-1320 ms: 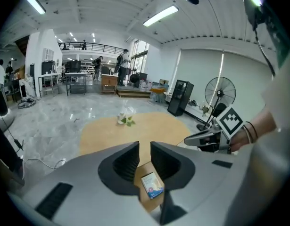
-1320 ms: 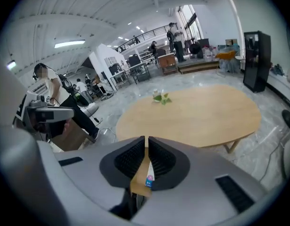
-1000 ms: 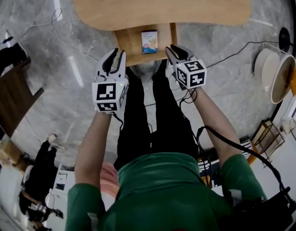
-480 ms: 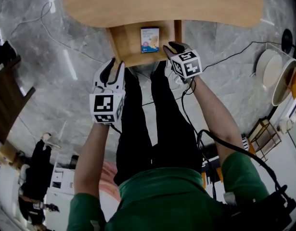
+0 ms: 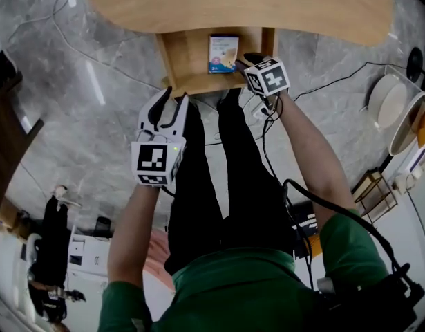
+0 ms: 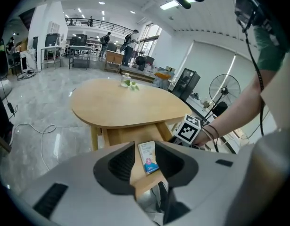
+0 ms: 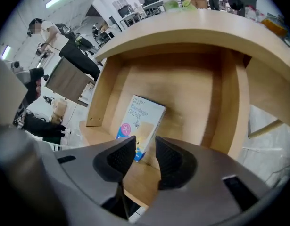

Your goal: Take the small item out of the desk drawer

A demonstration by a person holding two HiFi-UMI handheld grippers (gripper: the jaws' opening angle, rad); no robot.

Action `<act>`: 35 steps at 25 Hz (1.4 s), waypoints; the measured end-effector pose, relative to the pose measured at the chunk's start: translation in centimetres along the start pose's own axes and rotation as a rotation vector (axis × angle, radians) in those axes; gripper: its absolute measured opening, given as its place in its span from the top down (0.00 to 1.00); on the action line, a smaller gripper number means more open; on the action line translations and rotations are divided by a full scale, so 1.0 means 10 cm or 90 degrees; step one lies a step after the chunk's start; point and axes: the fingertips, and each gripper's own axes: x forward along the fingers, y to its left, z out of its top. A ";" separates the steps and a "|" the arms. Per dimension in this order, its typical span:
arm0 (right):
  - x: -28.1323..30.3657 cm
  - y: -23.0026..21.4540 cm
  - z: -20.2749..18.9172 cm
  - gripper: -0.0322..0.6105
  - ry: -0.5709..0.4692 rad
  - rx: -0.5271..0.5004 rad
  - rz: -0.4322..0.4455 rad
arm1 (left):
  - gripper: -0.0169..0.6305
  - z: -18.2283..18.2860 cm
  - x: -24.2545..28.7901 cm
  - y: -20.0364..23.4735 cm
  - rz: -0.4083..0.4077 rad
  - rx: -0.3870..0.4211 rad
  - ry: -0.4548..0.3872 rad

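Nearest, the left hand-held gripper, its cube of black-and-white square markers facing up, hangs just short of the front left corner of the open wooden drawer. Its jaws are opening, already wide, and grip nothing. A little further on, the right hand-held gripper reaches over the drawer's right side. Its jaws are opening too, well apart and empty, with the tips just short of the bandage box. That small white-and-blue box lies flat on the drawer floor, right of centre and toward the back, touched by neither gripper. The word "Bandage" reads on its face; the finer print above it is too small to make out. Above the drawer spreads the oval wooden bench, and a black cable trails across the grey marble floor beyond.
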 end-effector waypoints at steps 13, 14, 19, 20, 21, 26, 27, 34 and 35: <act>0.34 -0.05 0.14 0.77 0.043 0.028 0.021 | 0.75 -0.08 -0.11 0.20 0.013 -0.038 -0.002; 0.34 -0.04 0.14 0.78 0.041 0.024 0.021 | 0.75 -0.09 -0.11 0.22 0.017 -0.041 -0.001; 0.29 0.07 0.19 0.87 0.017 0.029 0.034 | 0.75 -0.05 -0.07 0.19 0.014 -0.047 -0.003; 0.27 0.10 0.19 0.88 0.012 0.027 0.036 | 0.75 -0.03 -0.06 0.16 0.009 -0.046 -0.003; 0.26 0.13 0.19 0.88 0.009 0.025 0.037 | 0.75 -0.01 -0.06 0.14 0.005 -0.045 -0.002; 0.07 0.23 0.22 0.89 -0.006 0.030 0.040 | 0.75 0.10 -0.09 0.06 -0.003 -0.038 -0.006; 0.02 0.25 0.25 0.89 -0.012 0.035 0.041 | 0.75 0.13 -0.10 0.05 -0.003 -0.036 -0.007; -0.50 0.44 0.46 0.89 -0.058 0.049 0.068 | 0.75 0.42 -0.29 -0.08 -0.002 -0.021 -0.026; -0.59 0.47 0.50 0.89 -0.065 0.050 0.075 | 0.75 0.46 -0.32 -0.10 -0.002 -0.020 -0.029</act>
